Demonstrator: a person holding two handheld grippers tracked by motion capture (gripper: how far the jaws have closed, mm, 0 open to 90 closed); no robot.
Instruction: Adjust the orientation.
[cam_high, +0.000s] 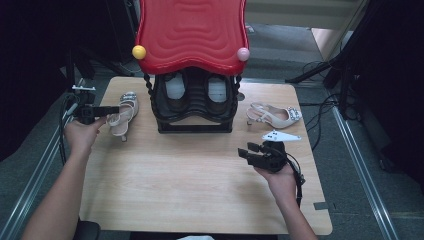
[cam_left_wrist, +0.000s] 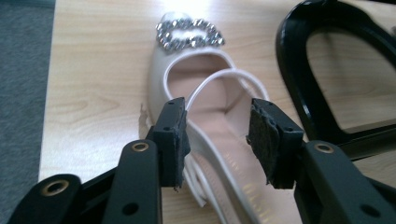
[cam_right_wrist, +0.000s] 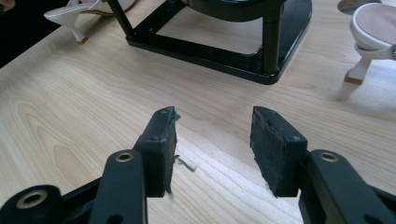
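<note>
A white slingback heeled shoe (cam_high: 124, 112) with a rhinestone buckle lies on the wooden table (cam_high: 175, 185) left of the black shoe rack (cam_high: 195, 107). My left gripper (cam_high: 112, 110) is at its heel end. In the left gripper view the left gripper (cam_left_wrist: 219, 116) is open, its pads standing either side of the shoe's (cam_left_wrist: 196, 84) heel cup and strap without pressing on them. The matching shoe (cam_high: 275, 116) lies right of the rack. My right gripper (cam_high: 248, 149) hovers in front of that shoe, open with nothing between its fingers, over bare wood (cam_right_wrist: 215, 126).
The rack carries a wavy red top (cam_high: 192, 35) with a yellow ball (cam_high: 139, 51) and a pink ball (cam_high: 243, 54) at its corners. In the right gripper view the rack's base (cam_right_wrist: 210, 51) lies ahead and the right shoe's heel (cam_right_wrist: 369, 32) is at the upper right. Cables trail on the floor at the right.
</note>
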